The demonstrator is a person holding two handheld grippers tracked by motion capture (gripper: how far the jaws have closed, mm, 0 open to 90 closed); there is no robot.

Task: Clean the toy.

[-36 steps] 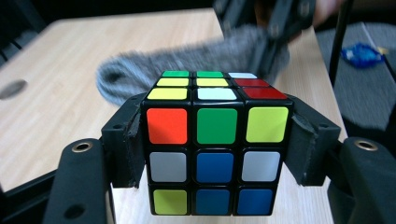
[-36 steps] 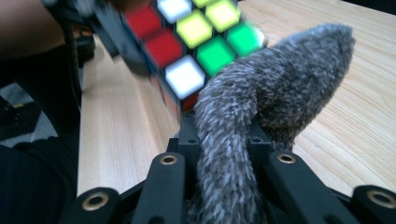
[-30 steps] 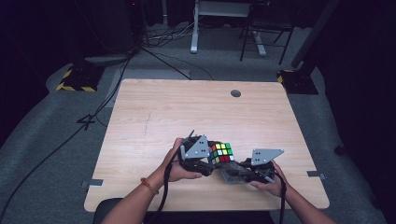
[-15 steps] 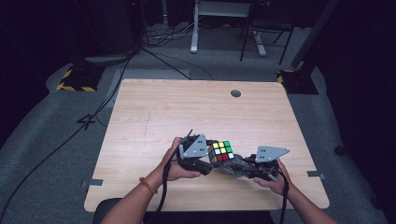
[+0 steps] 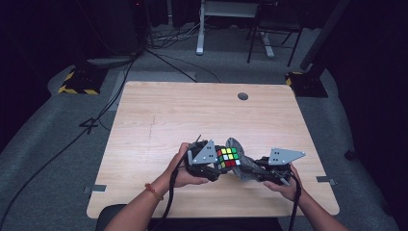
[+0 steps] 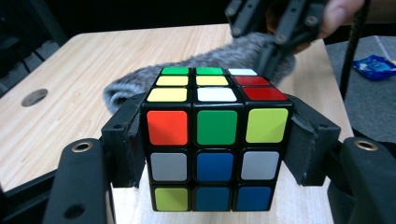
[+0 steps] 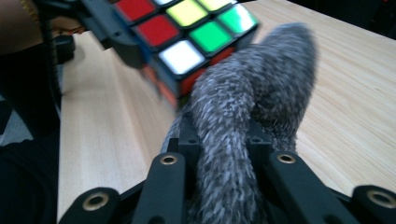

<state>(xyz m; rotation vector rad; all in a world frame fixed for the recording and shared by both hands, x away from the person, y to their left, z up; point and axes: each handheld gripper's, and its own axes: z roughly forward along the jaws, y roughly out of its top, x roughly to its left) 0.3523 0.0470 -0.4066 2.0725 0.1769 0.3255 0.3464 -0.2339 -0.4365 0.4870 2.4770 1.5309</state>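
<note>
Left gripper view: left gripper (image 6: 217, 149) clamps a glossy 3-by-3 puzzle cube (image 6: 215, 140) between padded jaws, above the pale woodgrain table (image 5: 183, 115). Right gripper (image 7: 224, 163) pinches a fuzzy grey cloth (image 7: 243, 116) touching the cube.

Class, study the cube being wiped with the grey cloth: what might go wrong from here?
1. The left gripper clamps the Rubik's cube only by two side faces; a push from the cloth may twist a layer or slip it.
2. The loose cloth in the right gripper may slide out.
</note>
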